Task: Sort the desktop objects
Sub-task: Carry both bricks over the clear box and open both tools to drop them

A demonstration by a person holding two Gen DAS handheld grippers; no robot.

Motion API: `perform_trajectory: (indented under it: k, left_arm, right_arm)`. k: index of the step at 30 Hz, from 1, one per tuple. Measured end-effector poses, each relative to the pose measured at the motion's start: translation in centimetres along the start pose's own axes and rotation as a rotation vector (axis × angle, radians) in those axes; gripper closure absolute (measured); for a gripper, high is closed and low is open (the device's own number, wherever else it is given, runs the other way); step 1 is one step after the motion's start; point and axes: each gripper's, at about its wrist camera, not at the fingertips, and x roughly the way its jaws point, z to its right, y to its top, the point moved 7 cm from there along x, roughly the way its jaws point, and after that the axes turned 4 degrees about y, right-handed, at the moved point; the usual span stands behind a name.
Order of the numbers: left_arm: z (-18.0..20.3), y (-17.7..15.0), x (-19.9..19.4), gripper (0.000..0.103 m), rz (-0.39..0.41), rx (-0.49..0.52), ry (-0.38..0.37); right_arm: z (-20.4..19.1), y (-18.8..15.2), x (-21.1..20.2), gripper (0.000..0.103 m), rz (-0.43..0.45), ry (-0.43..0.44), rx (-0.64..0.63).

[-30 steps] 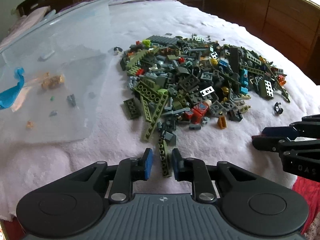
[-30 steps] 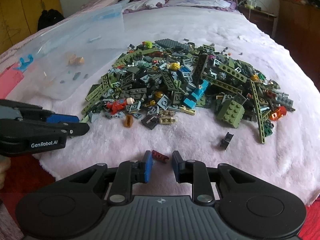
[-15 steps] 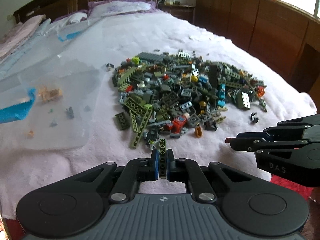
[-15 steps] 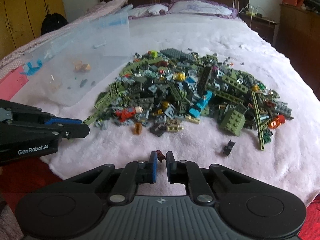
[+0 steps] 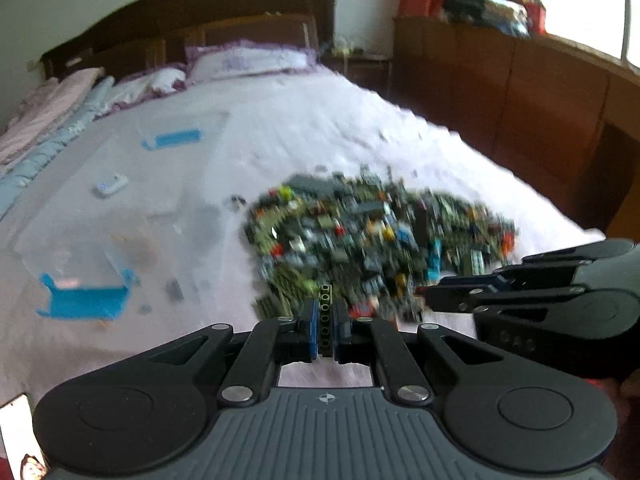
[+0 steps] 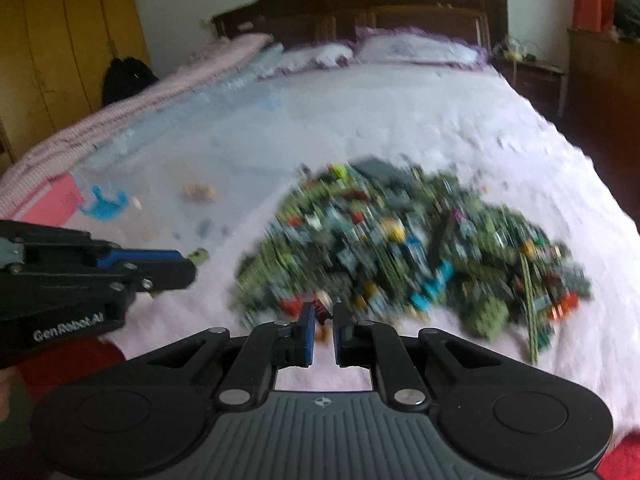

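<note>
A big pile of toy bricks (image 5: pixel 372 240) lies on the white bed cover; it also shows in the right wrist view (image 6: pixel 412 252). My left gripper (image 5: pixel 325 330) is shut on a long olive-green beam with holes (image 5: pixel 325 320), held lifted above the bed. My right gripper (image 6: pixel 321 322) is shut on a small dark red brick (image 6: pixel 320 310), also lifted. The right gripper shows at the right of the left wrist view (image 5: pixel 520 292); the left gripper shows at the left of the right wrist view (image 6: pixel 100 272). Both views are motion-blurred.
A clear plastic bin with blue latches (image 5: pixel 84 300) lies left of the pile, with a few small pieces inside; it also shows in the right wrist view (image 6: pixel 104 204). Pillows and a dark headboard (image 5: pixel 200 20) are at the far end. Wooden cabinets (image 5: pixel 520 100) stand right of the bed.
Both grippers have risen and tilted up with their bricks, so the pile looks farther away. The left gripper closed on the beam and the right on the red brick during the last second.
</note>
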Motion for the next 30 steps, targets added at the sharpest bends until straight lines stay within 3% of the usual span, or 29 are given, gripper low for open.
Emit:
perform_trajectory:
  k: [5,12,15,17,23,30]
  left_arm:
    - [-3.4,3.1,-1.4,0.093,0.049,-0.045,0.090]
    - [-9.3,6.5,-0.3,0.089,0.066,-0.020,0.209]
    - [-11.0,7.1,2.1,0.078,0.033,0.009,0.239]
    - [-12.0,7.1,3.1,0.059,0.009,-0.005,0.267]
    - [-12.5,6.7,2.3,0.035,0.039,-0.034,0.271]
    - [-11.9,5.4,2.0,0.031,0.023,-0.025,0.272]
  right_arm:
    - [-3.1,4.9,0.0,0.093,0.088,0.059,-0.063]
    - [-8.8,13.1,2.3,0.093,0.189,0.165,-0.188]
    - [-11.2,15.7,4.8,0.092,0.172,0.212,-0.224]
    - [-12.6,16.9,6.7,0.084,0.141,0.229,-0.237]
    - [-12.3,16.0,7.4,0.071,0.113,0.207,-0.255]
    - [-8.9,12.2,6.2,0.071,0.079,0.200,-0.199]
